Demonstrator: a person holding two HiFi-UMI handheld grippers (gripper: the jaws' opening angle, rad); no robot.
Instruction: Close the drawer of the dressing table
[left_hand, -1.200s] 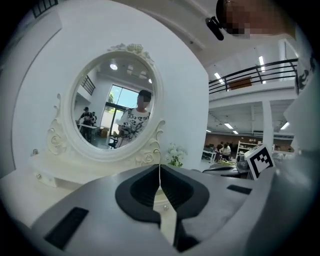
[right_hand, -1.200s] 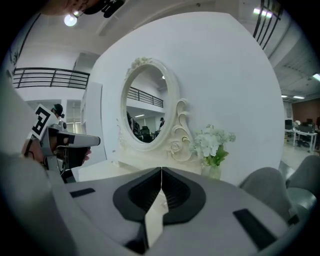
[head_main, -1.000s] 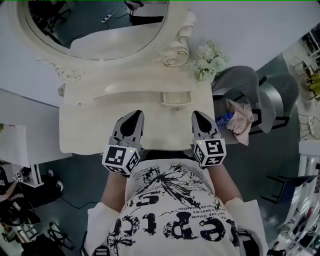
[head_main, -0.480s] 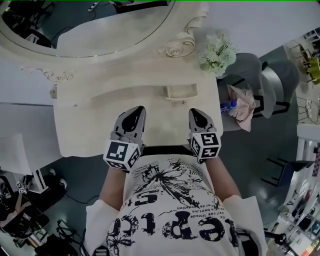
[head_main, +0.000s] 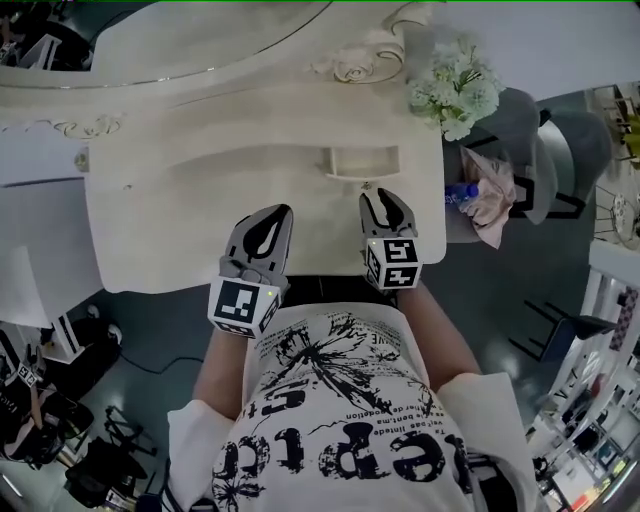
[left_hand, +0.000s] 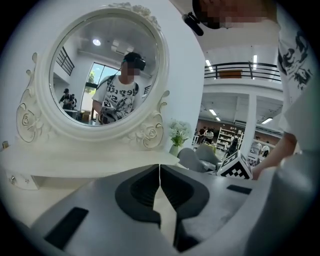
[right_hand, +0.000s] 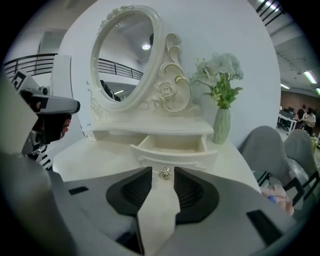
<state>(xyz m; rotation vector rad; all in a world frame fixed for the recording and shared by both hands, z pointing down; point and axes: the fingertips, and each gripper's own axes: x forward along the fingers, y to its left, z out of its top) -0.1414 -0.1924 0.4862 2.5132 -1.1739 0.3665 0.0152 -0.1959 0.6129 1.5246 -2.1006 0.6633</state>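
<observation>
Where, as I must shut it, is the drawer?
Head view: the drawer sits right of centre on the table, below-left of the flowers.

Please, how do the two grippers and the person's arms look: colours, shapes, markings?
Both the left gripper and the right gripper have grey, pointed fingers with black ribbed pads. Each carries a white cube with black square markers. No cables show. The person wears a white short-sleeved T-shirt with black print.
</observation>
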